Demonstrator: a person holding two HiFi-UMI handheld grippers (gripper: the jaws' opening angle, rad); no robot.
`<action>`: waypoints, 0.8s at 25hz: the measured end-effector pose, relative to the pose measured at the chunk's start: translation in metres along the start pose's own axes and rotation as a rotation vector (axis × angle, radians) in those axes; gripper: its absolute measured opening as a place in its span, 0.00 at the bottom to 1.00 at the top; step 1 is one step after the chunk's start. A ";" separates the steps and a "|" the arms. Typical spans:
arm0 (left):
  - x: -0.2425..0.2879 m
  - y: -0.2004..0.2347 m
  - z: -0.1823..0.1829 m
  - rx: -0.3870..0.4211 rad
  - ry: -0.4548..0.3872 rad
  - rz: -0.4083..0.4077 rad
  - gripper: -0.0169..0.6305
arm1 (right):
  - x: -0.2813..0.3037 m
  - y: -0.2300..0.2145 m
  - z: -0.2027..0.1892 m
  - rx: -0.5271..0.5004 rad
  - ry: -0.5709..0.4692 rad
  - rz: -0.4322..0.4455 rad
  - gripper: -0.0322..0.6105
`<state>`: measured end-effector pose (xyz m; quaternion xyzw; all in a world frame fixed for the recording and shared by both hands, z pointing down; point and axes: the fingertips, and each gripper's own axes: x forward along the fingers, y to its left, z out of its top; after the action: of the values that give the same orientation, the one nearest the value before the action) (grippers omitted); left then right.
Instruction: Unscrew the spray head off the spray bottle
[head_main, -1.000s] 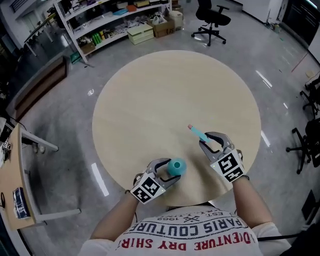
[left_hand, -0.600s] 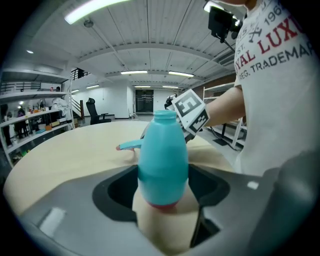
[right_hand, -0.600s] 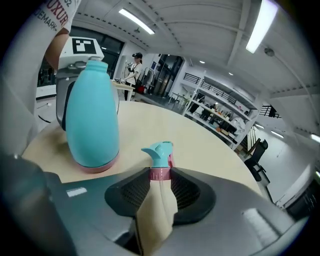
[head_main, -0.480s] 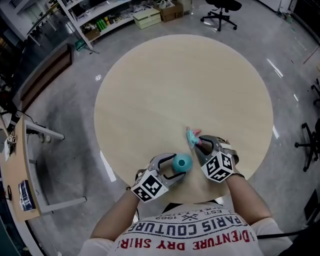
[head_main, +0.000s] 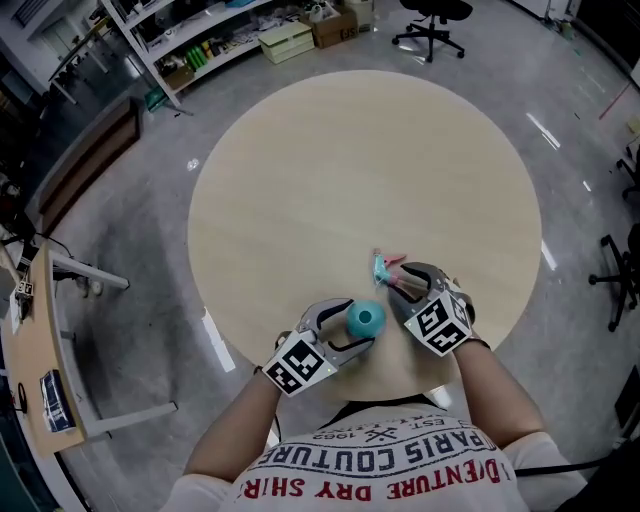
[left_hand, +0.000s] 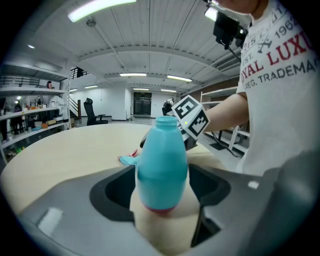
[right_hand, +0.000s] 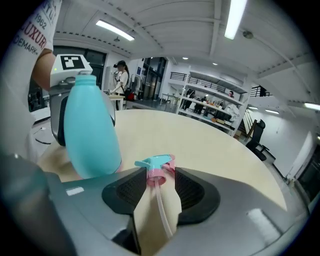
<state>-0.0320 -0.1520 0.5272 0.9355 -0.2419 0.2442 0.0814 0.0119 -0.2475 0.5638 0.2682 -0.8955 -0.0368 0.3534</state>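
The left gripper (head_main: 347, 325) clamps the light, slick spray bottle (left_hand: 162, 160) at its belly, while the right gripper (right_hand: 160, 173), jaws just opening, loosely flanks the spray head (right_hand: 155, 163), probably best gripped by its stiff collar (right_hand: 155, 179).

The teal plastic spray bottle (head_main: 365, 320), round-shouldered with a pink band at its base, is upright close to the near edge of the round wooden table (head_main: 350, 160), its short neck open and bare. The unscrewed spray head (head_main: 385, 268), teal on top with a pink collar, a pink trigger and a clear dip tube, lies on its side just right of the bottle, slightly farther from that edge, tube pointing back toward the edge.
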 end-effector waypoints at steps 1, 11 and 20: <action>-0.003 0.002 0.001 -0.009 -0.016 0.005 0.53 | -0.007 -0.003 0.004 0.024 -0.016 -0.018 0.33; -0.085 -0.024 0.014 -0.153 -0.127 0.107 0.03 | -0.142 0.041 0.053 0.430 -0.323 0.019 0.05; -0.094 -0.133 0.057 -0.190 -0.163 0.001 0.03 | -0.207 0.148 0.049 0.470 -0.346 0.167 0.05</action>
<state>-0.0145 -0.0129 0.4268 0.9403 -0.2702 0.1432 0.1498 0.0387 -0.0221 0.4380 0.2578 -0.9452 0.1557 0.1258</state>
